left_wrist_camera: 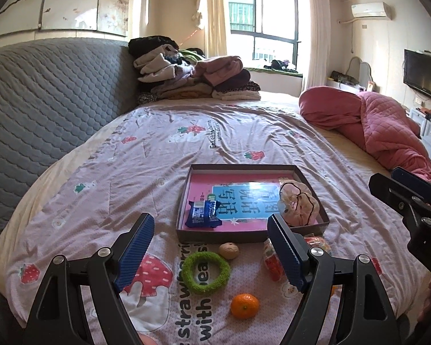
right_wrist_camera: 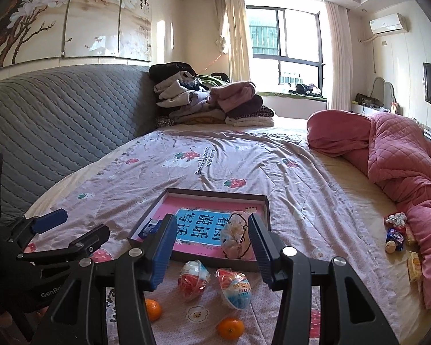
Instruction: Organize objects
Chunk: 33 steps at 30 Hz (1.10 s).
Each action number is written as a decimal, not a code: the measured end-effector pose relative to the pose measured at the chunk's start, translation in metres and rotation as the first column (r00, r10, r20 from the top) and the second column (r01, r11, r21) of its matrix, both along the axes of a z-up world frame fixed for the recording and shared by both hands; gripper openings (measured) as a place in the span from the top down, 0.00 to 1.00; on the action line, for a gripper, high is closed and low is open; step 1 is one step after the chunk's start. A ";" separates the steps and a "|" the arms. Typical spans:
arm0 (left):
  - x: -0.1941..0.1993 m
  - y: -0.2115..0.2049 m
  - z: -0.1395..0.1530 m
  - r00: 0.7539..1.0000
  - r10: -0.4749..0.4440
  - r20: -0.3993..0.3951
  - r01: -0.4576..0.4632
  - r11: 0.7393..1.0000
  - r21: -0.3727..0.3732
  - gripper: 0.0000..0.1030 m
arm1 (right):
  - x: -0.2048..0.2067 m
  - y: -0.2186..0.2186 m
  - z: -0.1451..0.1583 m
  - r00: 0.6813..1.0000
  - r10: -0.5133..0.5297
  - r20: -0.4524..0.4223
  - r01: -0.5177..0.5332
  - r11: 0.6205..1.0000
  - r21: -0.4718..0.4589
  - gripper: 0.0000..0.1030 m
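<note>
A shallow brown tray [left_wrist_camera: 244, 168] with a pink and blue printed base lies on the bed. In it are a blue snack packet [left_wrist_camera: 202, 212] and a pink scrunchie [left_wrist_camera: 298, 204]. In front of the tray lie a walnut [left_wrist_camera: 229, 250], a green fuzzy ring [left_wrist_camera: 206, 271], a tangerine [left_wrist_camera: 244, 304] and a red-white packet [left_wrist_camera: 273, 261]. My left gripper [left_wrist_camera: 209, 251] hovers open above them, empty. My right gripper [right_wrist_camera: 212, 247] is open and empty over two egg-shaped packets [right_wrist_camera: 192, 279] [right_wrist_camera: 235, 287], the tray [right_wrist_camera: 215, 192] just beyond it. Two tangerines [right_wrist_camera: 152, 309] [right_wrist_camera: 230, 327] lie nearer.
A rolled pink quilt [right_wrist_camera: 393, 149] lies along the bed's right side, with a scrunchie [right_wrist_camera: 396, 220], a blue packet [right_wrist_camera: 395, 237] and a yellow packet [right_wrist_camera: 413, 264] beside it. Folded clothes [right_wrist_camera: 209, 100] are piled at the far end. A grey padded headboard [left_wrist_camera: 48, 92] runs along the left.
</note>
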<state>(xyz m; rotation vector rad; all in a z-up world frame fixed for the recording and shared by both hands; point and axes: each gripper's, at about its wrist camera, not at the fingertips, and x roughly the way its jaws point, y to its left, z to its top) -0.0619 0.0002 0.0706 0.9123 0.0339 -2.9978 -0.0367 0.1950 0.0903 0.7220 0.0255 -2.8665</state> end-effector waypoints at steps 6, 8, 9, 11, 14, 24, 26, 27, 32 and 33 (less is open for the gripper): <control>0.006 -0.002 0.005 1.000 -0.006 0.000 0.006 1.000 0.009 0.21 | 0.009 -0.003 0.006 1.000 0.006 -0.023 -0.005 1.000 0.019 0.51; 0.009 -0.002 0.007 1.000 -0.006 -0.003 0.006 1.000 0.010 0.21 | 0.014 -0.004 0.007 1.000 0.010 -0.027 -0.009 1.000 0.021 0.51; 0.010 -0.001 0.008 1.000 -0.006 -0.004 0.006 1.000 0.008 0.21 | 0.016 -0.005 0.007 1.000 0.012 -0.029 -0.012 1.000 0.022 0.51; 0.012 -0.001 0.009 1.000 -0.007 -0.003 0.007 1.000 0.007 0.21 | 0.019 -0.006 0.008 0.999 0.012 -0.032 -0.011 1.000 0.026 0.51; 0.015 -0.001 0.010 1.000 -0.007 -0.009 0.007 1.000 0.004 0.21 | 0.024 -0.006 0.009 0.999 0.015 -0.037 -0.014 1.000 0.023 0.51; 0.022 0.000 0.001 1.000 -0.017 0.025 0.017 1.000 -0.001 0.21 | 0.036 -0.003 0.006 0.999 0.022 -0.036 -0.021 0.999 0.030 0.51; 0.024 0.001 -0.001 0.999 -0.022 0.030 0.022 1.000 -0.006 0.21 | 0.038 -0.001 0.005 0.999 0.022 -0.037 -0.021 0.999 0.033 0.51; 0.024 0.002 -0.002 0.999 -0.023 0.033 0.023 1.000 -0.008 0.21 | 0.039 0.000 0.004 0.999 0.022 -0.037 -0.021 0.999 0.034 0.51; 0.028 0.003 -0.008 0.998 -0.030 0.046 0.031 0.999 -0.017 0.21 | 0.043 0.003 -0.001 0.999 0.022 -0.029 -0.021 0.999 0.031 0.51; 0.028 0.003 -0.010 0.998 -0.033 0.050 0.034 0.999 -0.016 0.21 | 0.043 0.004 -0.002 0.999 0.022 -0.027 -0.021 0.999 0.030 0.51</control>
